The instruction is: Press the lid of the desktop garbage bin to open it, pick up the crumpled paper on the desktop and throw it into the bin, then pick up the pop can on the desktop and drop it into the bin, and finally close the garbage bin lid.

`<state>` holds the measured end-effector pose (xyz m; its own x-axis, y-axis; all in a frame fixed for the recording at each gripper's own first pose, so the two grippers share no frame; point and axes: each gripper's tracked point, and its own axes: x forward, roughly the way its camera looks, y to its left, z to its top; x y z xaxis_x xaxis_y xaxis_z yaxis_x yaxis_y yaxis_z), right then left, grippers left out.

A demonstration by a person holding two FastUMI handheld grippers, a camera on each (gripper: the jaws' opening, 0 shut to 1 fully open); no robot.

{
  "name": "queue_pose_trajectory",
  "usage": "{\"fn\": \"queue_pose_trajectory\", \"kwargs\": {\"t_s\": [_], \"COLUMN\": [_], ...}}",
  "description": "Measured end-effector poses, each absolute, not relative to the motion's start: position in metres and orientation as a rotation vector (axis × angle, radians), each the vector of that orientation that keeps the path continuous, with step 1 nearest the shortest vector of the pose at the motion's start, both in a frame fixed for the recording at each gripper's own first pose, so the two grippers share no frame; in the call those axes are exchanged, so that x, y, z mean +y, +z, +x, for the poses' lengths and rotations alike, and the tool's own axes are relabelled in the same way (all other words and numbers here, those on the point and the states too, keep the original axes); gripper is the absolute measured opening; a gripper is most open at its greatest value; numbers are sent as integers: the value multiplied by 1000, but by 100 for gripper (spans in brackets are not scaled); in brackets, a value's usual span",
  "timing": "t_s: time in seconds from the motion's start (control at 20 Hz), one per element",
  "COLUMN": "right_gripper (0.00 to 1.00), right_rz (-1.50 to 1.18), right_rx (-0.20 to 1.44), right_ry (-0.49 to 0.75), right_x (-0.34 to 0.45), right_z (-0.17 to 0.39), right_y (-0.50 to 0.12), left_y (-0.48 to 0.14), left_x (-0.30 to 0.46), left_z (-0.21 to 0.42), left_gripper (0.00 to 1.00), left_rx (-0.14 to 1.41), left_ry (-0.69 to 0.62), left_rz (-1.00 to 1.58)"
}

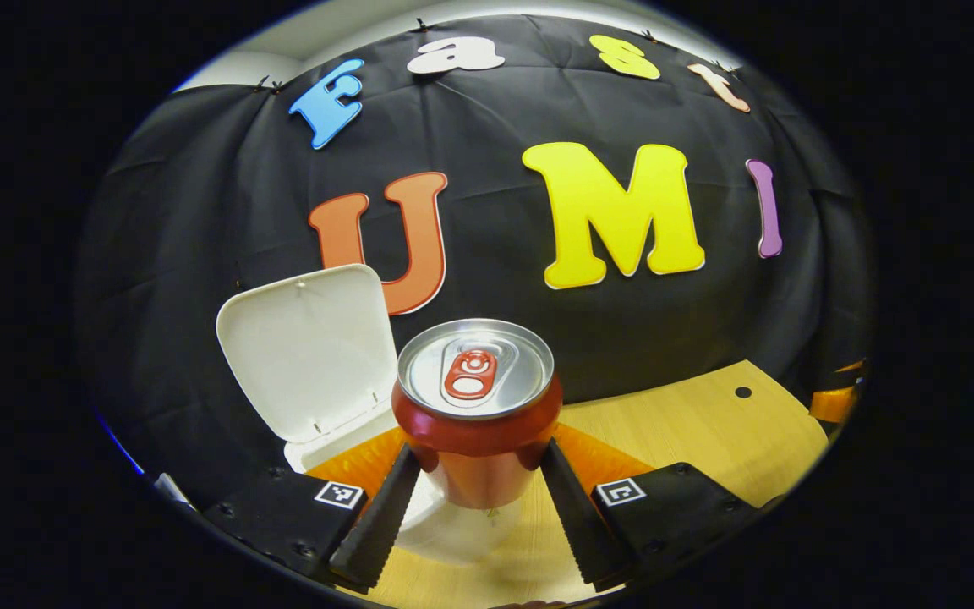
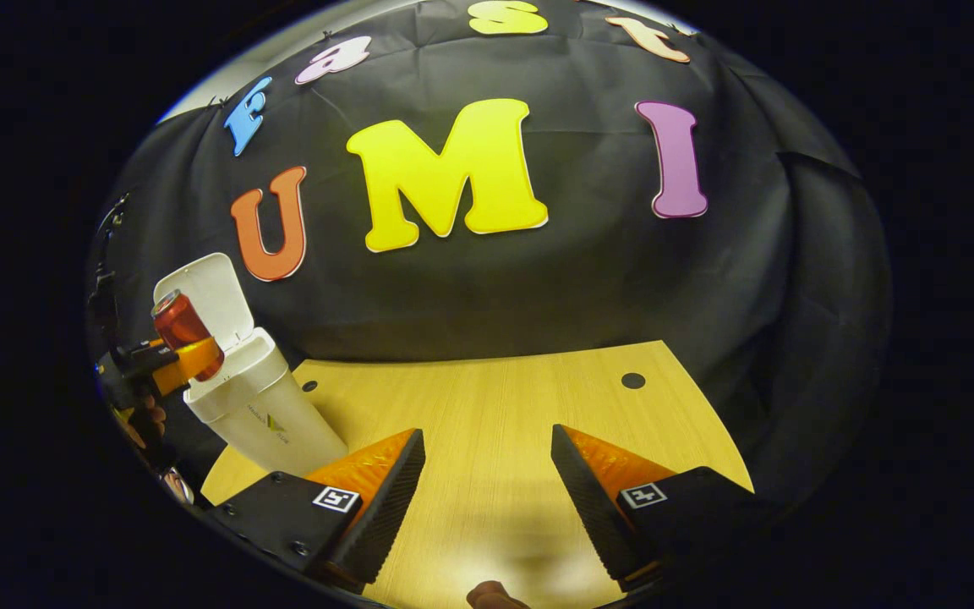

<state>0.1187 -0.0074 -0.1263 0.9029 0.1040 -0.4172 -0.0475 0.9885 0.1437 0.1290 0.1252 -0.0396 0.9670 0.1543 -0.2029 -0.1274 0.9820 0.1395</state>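
A red pop can point(image 1: 477, 414) with a silver top stands upright between the fingers of my left gripper point(image 1: 477, 461), which is shut on it. The can hangs above the white desktop bin point(image 1: 445, 529), whose lid point(image 1: 309, 351) stands raised behind it. In the right gripper view the same can point(image 2: 185, 332) is held by the far gripper over the bin point(image 2: 259, 406) at the table's left end, its lid point(image 2: 212, 296) up. My right gripper point(image 2: 487, 474) stands open over bare wooden tabletop, nothing between its fingers. The bin's inside is hidden.
The light wooden table point(image 2: 504, 423) has small dark holes point(image 2: 632, 381) near its back edge. The black cloth wall rises right behind the table and the bin. A hand point(image 2: 145, 423) holds the far gripper at the left edge.
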Motion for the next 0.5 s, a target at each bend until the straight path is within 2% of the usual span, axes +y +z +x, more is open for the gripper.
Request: {"fn": "queue_pose_trajectory", "kwargs": {"t_s": [0.5], "right_gripper": [96], "right_rz": [100], "right_rx": [515], "right_ry": [93], "right_x": [10], "right_z": [111], "right_y": [-158], "left_y": [-95], "left_x": [187], "left_z": [154], "left_gripper": [87], "left_rx": [346], "left_ry": [266], "left_rz": [41]}}
